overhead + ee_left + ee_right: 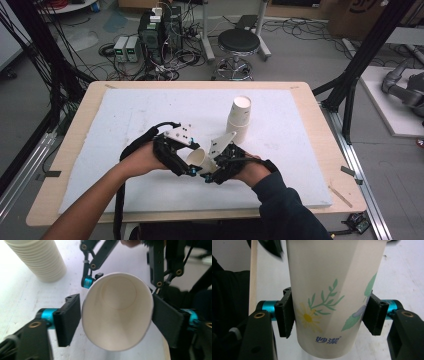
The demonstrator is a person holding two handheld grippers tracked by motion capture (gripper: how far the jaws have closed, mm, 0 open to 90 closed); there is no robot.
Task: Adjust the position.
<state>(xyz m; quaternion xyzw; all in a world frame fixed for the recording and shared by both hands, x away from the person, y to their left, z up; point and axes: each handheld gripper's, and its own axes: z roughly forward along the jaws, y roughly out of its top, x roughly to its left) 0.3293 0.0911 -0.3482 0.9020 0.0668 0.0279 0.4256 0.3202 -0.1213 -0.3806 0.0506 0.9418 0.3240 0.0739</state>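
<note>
1. A person at a tabletop covered by a white foam sheet holds a two-jaw tool in each hand; both tools meet at one paper cup, lifted just above the sheet near its front edge.
2. The right tool grips the cup near its base, a pad pressed to each side; the left tool brackets the cup's rim, its right pad touching and its left pad at the rim's edge, so I cannot tell whether it is clamped.
3. Judgement: the step in hand looks like passing or re-gripping a single cup taken from the stack of paper cups, which stands behind the tools, near but apart.
4. Judgement: the next move calls for one tool to ease off while the other keeps gentle pressure; the thin wall would buckle easily.
5. The cup is a smooth, tapered white cone, printed with a yellow daisy, green sprigs and blue lettering; the pads are matt black blocks on blue metal pivots; the stack's rims form fine ridges.
</note>
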